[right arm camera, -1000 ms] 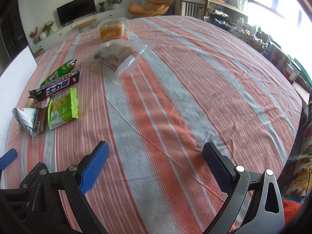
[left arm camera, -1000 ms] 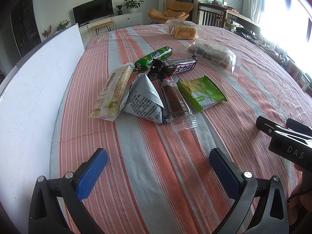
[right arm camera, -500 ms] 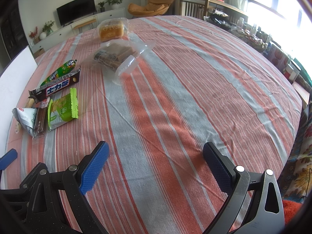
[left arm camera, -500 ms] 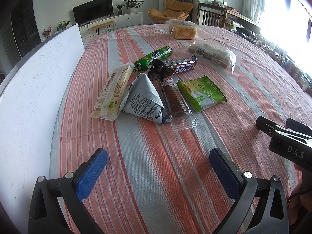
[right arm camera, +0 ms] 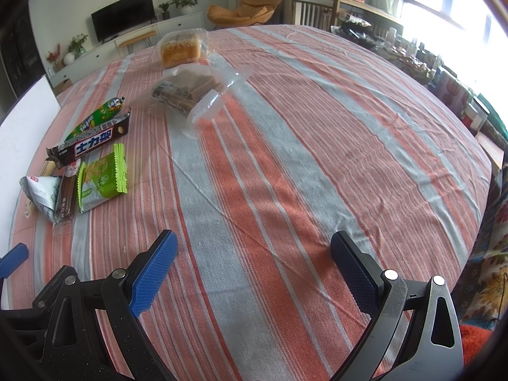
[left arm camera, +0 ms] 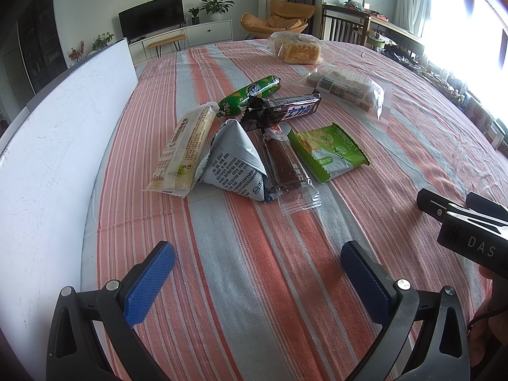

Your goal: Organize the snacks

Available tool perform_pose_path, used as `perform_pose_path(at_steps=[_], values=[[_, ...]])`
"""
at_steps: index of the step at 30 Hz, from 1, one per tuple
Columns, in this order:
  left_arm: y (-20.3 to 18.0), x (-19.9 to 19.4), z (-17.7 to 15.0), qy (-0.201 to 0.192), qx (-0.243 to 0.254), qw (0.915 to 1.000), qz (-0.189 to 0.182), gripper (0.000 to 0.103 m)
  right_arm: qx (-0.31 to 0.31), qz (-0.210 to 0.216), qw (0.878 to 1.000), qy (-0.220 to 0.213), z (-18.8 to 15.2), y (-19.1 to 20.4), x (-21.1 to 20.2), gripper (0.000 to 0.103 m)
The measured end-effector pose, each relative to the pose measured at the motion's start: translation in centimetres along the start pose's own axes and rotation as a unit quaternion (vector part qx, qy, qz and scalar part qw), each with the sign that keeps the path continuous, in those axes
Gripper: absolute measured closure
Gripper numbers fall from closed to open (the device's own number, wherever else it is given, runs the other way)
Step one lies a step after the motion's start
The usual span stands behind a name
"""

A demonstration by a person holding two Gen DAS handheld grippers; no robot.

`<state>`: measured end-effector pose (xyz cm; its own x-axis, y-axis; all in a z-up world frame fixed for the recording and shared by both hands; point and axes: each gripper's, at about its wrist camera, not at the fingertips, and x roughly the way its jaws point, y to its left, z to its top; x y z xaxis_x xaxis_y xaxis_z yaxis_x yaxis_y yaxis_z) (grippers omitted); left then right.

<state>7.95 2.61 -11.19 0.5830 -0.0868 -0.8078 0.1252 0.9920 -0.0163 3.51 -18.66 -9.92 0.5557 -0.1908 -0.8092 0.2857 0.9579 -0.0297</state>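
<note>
Several snacks lie in a cluster on the striped tablecloth (left arm camera: pixel 241 273): a beige wafer pack (left arm camera: pixel 185 144), a grey pyramid pouch (left arm camera: pixel 233 158), a brown bar in clear wrap (left arm camera: pixel 287 168), a green cracker pack (left arm camera: pixel 327 150), a black chocolate bar (left arm camera: pixel 285 111) and a green sausage (left arm camera: pixel 250 93). Farther back lie a clear biscuit bag (left arm camera: pixel 346 87) and a bread bag (left arm camera: pixel 297 50). My left gripper (left arm camera: pixel 257 273) is open and empty, in front of the cluster. My right gripper (right arm camera: pixel 254 263) is open and empty over bare cloth; the cracker pack (right arm camera: pixel 103 179) lies far to its left.
A white board (left arm camera: pixel 57 146) stands along the table's left edge. The right gripper's body (left arm camera: pixel 466 225) shows at the right of the left wrist view. The table edge (right arm camera: pixel 489 171) drops off on the right, with furniture beyond.
</note>
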Motion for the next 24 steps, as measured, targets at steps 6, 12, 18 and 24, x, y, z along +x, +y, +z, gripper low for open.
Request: perform_pose_path(at_steps=[6, 12, 18, 24], values=[[0.01, 0.0, 0.0, 0.0, 0.0, 1.0, 0.0, 0.0, 0.0, 0.0, 1.0, 0.0, 0.0, -0.01, -0.01, 0.004], [0.0, -0.01, 0.0, 0.0, 0.0, 1.0, 0.0, 0.0, 0.0, 0.0, 1.0, 0.0, -0.01, 0.02, 0.0, 0.004], [0.01, 0.02, -0.01, 0.0, 0.0, 1.0, 0.0, 0.0, 0.0, 0.0, 1.0, 0.0, -0.02, 0.03, 0.0, 0.004], [0.06, -0.02, 0.15, 0.009, 0.005, 0.9999, -0.005, 0.0, 0.0, 0.0, 1.0, -0.001, -0.02, 0.02, -0.02, 0.004]])
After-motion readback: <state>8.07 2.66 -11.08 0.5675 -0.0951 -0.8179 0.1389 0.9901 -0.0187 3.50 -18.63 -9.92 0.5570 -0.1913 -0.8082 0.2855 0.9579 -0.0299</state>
